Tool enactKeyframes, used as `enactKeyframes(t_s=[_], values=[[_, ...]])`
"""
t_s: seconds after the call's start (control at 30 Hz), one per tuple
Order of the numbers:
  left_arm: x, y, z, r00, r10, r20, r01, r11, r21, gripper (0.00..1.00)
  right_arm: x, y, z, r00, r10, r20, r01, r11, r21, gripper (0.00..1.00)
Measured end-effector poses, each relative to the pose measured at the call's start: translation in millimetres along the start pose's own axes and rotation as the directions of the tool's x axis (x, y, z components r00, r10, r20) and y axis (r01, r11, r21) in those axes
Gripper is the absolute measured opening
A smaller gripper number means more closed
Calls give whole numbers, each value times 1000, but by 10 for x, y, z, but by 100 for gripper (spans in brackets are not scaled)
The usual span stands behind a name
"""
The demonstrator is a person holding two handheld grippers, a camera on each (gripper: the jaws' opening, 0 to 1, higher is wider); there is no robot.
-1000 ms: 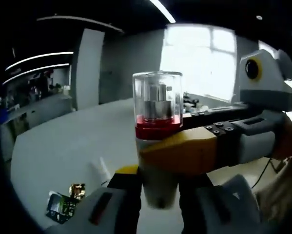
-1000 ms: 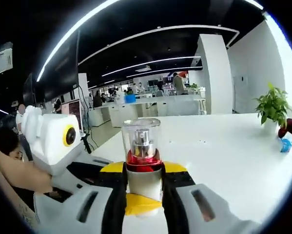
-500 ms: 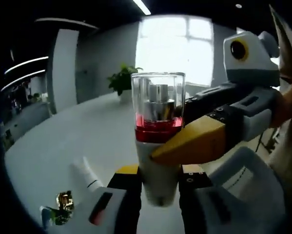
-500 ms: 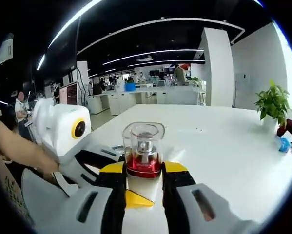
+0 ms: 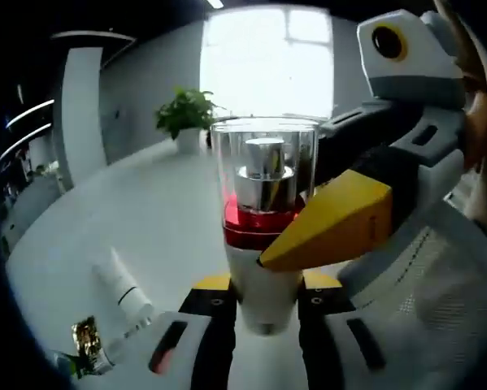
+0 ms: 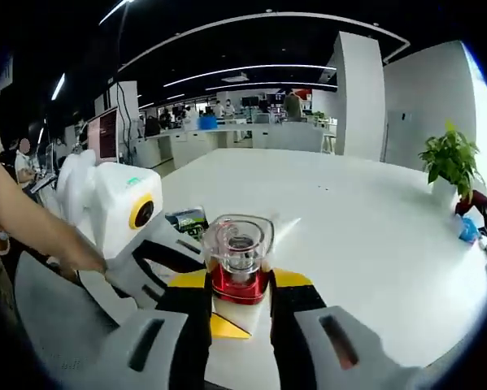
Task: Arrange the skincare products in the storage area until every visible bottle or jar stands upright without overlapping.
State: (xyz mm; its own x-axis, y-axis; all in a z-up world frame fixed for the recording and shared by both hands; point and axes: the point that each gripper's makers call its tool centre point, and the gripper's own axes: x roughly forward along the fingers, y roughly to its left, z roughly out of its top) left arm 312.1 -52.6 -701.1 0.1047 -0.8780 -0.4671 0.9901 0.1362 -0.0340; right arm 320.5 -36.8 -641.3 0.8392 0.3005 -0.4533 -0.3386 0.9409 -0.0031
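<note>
Spreading behind everything is the white table (image 6: 373, 244), with a potted plant (image 6: 450, 158) at 2 o'clock in the right gripper view. Your left gripper (image 5: 263, 305) and right gripper (image 6: 239, 305) both clamp the pump bottle (image 5: 263, 219), held above the table at centre; its clear cap covers a silver pump over a red band. A white tube (image 5: 121, 284) lies at 8 o'clock, a small gold-topped item (image 5: 84, 341) beside it.

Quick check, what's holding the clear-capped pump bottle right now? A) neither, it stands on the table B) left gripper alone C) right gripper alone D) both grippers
D: the pump bottle sits between the left gripper jaws while the right gripper also clamps its white body, its yellow tip crossing the left gripper view.
</note>
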Motion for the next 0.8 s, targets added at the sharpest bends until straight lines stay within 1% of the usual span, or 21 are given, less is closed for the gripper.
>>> enactKeyframes(t_s=[0.1,0.6,0.63,0.8], values=[[22,-8,-32,1000,-8,-6,8,1000,-7,25,14,-13,-41,1000,-5,-3,5,1000,8,26],[91,-28,-186,999,-29,-33,29,1000,0,26,68,7,-197,999,-10,-42,9,1000,-13,27],[94,-23,-172,999,-28,-24,28,1000,0,26,63,8,-183,999,-11,-33,11,1000,-14,27],[94,-12,-178,999,-30,-23,30,1000,3,26,69,9,-166,1000,-11,-21,10,999,-30,27]])
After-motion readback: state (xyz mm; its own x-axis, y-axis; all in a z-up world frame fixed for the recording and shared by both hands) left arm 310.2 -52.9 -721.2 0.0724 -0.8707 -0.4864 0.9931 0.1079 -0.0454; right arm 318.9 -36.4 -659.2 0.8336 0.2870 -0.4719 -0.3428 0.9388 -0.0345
